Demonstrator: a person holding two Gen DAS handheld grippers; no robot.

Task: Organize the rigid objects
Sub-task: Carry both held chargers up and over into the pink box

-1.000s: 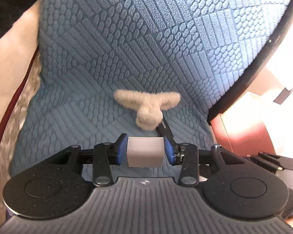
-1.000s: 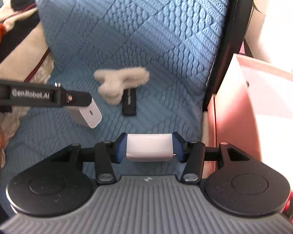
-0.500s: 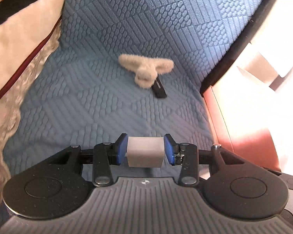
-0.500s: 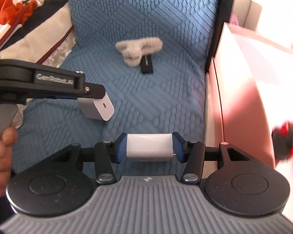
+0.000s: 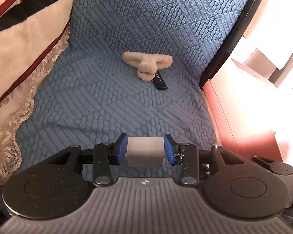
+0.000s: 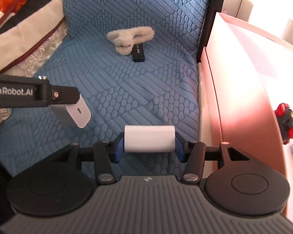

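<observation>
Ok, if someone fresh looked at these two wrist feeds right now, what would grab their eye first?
Probably the two white blocks: the left claw grips a white rounded plastic charger block, and the right claw is clamped on a wider white rounded plastic block. Next, the fluffy beige plush hair clip lying mid-seat on the blue quilted cushion, partly over a small black plastic stick.

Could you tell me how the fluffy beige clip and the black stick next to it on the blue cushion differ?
The fluffy beige clip is pale and plush, the black stick dark, smooth and hard. The clip is wide and curvy, the stick a slim straight bar. The clip's end overlaps the stick's far end. Both lie on the blue cushion, ungripped.
</observation>
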